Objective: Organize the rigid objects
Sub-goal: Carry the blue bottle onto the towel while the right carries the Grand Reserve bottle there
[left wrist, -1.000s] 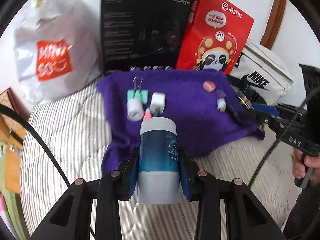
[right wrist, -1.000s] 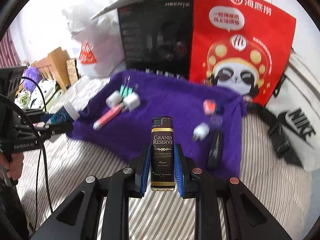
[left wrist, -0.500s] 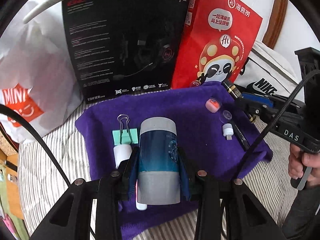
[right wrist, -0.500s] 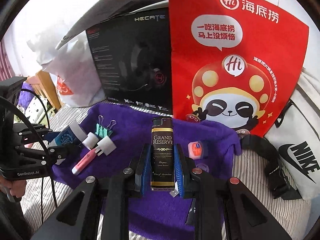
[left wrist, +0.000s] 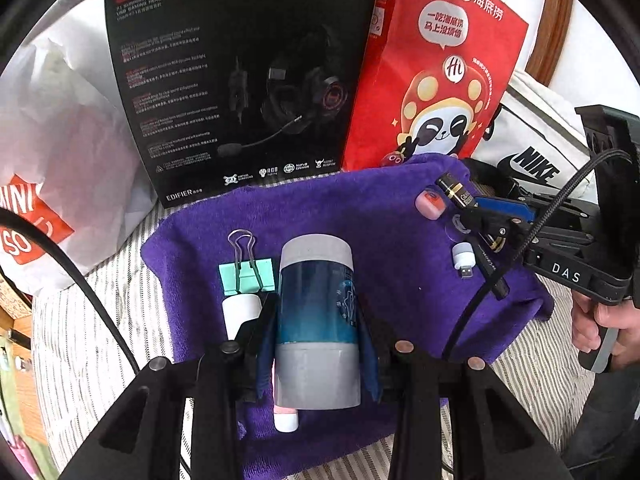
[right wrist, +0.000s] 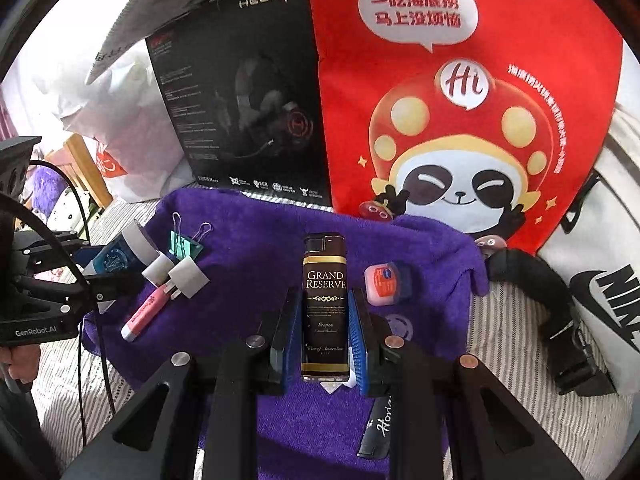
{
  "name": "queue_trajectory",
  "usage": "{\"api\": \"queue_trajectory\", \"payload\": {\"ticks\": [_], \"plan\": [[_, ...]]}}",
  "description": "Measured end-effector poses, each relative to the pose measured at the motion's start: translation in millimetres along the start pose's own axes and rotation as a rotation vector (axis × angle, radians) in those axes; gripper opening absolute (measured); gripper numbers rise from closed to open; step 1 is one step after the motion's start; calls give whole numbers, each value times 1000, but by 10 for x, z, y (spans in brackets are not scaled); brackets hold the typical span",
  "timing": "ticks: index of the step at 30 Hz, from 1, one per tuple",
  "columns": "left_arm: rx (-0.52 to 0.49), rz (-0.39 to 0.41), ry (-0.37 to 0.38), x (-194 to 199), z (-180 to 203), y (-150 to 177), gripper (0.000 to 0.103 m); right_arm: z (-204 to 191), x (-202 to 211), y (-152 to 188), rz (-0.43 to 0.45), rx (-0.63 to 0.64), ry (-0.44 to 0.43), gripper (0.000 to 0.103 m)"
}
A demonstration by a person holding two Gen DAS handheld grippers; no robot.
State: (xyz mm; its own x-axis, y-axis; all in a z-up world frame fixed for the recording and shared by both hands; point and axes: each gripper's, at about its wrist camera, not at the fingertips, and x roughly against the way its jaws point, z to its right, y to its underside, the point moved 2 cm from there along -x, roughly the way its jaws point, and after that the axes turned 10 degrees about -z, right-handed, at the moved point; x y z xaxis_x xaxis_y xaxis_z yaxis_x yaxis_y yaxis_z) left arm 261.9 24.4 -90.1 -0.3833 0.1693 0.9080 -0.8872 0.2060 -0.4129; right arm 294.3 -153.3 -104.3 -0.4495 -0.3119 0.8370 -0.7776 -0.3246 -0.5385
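Observation:
My left gripper (left wrist: pixel 318 344) is shut on a blue-and-grey cylindrical container (left wrist: pixel 316 312), held over the purple cloth (left wrist: pixel 360 216). My right gripper (right wrist: pixel 320 336) is shut on a black "Grand Reserve" lighter (right wrist: pixel 324 304), upright over the cloth (right wrist: pixel 256 248). On the cloth lie a teal binder clip (left wrist: pixel 246 270), a white plug (right wrist: pixel 188 274), a pink tube (right wrist: pixel 144 312), a small pink jar (right wrist: pixel 386 282), a white USB adapter (left wrist: pixel 463 259) and a black pen (right wrist: pixel 378 424). The right gripper shows in the left wrist view (left wrist: pixel 476 216), and the left gripper in the right wrist view (right wrist: pixel 116 268).
A black headset box (left wrist: pixel 240 80) and a red panda bag (left wrist: pixel 436 80) stand behind the cloth. A white Miniso bag (left wrist: pixel 60 160) is at the left, a white Nike bag (right wrist: pixel 600 280) with a black strap at the right. The cloth lies on striped bedding (left wrist: pixel 100 340).
Both grippers have moved forward over the purple cloth toward the box and red bag, still holding the container and the lighter.

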Motion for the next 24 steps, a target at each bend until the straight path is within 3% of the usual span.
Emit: {"api": "queue_trajectory", "payload": {"ticks": [12,24], "plan": [[-1,-41,57,-155,-29,6,34,64,-144,-20,-36,-17,5,23],[25,-30,49,-111,-90,-2,34,28,-144,-18,-42,-7,-10,23]]}}
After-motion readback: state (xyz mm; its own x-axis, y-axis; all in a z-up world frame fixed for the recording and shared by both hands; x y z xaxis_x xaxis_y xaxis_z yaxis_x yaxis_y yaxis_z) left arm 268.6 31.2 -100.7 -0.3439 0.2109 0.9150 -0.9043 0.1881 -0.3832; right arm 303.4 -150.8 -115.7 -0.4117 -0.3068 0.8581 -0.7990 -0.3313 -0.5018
